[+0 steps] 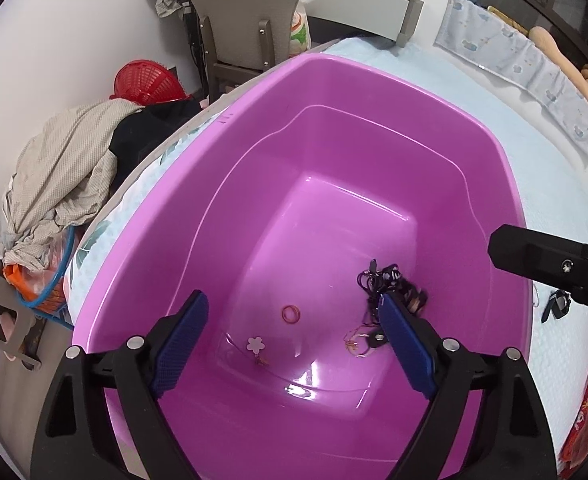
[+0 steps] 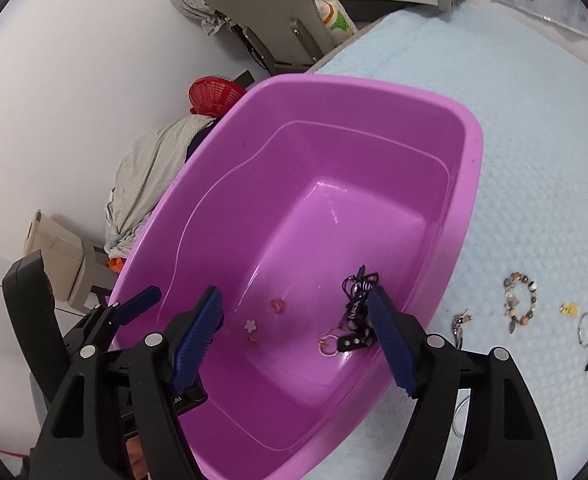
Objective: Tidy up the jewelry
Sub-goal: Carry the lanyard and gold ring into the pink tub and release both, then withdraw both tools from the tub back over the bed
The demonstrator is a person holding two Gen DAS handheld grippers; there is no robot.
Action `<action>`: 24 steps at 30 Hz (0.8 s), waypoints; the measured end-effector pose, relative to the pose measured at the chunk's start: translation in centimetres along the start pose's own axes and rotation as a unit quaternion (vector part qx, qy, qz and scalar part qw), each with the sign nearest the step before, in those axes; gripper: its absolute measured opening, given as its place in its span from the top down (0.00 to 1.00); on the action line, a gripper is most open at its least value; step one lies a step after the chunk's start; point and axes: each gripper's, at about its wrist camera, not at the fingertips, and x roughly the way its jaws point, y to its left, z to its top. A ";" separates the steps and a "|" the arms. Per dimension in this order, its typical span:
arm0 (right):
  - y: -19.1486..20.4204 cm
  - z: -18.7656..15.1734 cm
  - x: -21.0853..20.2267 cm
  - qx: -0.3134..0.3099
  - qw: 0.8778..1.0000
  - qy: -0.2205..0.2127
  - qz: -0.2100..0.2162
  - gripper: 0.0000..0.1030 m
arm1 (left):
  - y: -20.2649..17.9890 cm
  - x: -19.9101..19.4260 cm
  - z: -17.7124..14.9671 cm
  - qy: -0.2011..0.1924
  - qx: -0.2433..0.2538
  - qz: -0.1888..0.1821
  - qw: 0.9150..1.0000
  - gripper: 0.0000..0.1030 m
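On a pale blue bed, my purple tub (image 2: 474,152) already holds several jewelry pieces (image 1: 390,288); both grippers (image 1: 289,340) (image 2: 294,336) hover open and empty, a bead bracelet (image 2: 520,300) and bangle (image 2: 585,330) still outside.

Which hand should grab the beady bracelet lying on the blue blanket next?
Right. The brown beaded bracelet lies on the blanket just past the right hand-held gripper, whose jaws are open and empty. The left wrist view doesn't show it.
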 end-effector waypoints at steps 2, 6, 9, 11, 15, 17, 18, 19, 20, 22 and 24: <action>0.0 -0.3 -0.2 0.002 1.000 -0.002 0.002 0.30 | -0.1 0.0 -0.1 0.000 0.001 0.001 1.000 0.17; -0.3 -1.0 -0.8 0.007 1.000 -0.012 0.008 0.30 | -0.1 -0.4 -0.5 -0.001 0.001 0.002 1.000 0.17; -0.6 -1.9 -1.5 0.011 1.000 -0.023 0.015 0.30 | -0.1 -0.8 -0.8 -0.003 -0.001 -0.002 1.000 0.17; -1.0 -3.1 -2.1 0.016 0.999 -0.036 0.013 0.30 | -0.3 -1.3 -1.2 -0.007 -0.002 -0.004 1.000 0.17; -1.8 -5.4 -3.6 0.025 0.998 -0.059 0.006 0.30 | -1.3 -2.6 -2.3 -0.018 0.006 -0.012 1.000 0.17; -2.5 -7.1 -4.9 0.031 0.996 -0.079 0.001 0.30 | -2.0 -3.4 -3.0 -0.024 0.012 -0.017 0.999 0.17; -3.0 -8.0 -5.5 0.035 0.996 -0.088 -0.001 0.30 | -2.5 -3.9 -3.4 -0.028 0.016 -0.021 0.999 0.17; -3.4 -8.7 -6.1 0.038 0.995 -0.096 -0.004 0.30 | -2.9 -4.3 -3.7 -0.032 0.019 -0.024 0.999 0.17; -3.9 -9.6 -6.8 0.042 0.993 -0.105 -0.009 0.30 | -3.4 -4.7 -4.0 -0.036 0.022 -0.026 0.999 0.16; -4.9 -11.3 -8.1 0.046 0.991 -0.123 -0.026 0.30 | -4.4 -5.5 -4.8 -0.046 0.030 -0.033 0.998 0.16; -6.1 -13.1 -9.5 0.050 0.988 -0.141 -0.046 0.30 | -5.5 -6.4 -5.6 -0.057 0.037 -0.040 0.997 0.14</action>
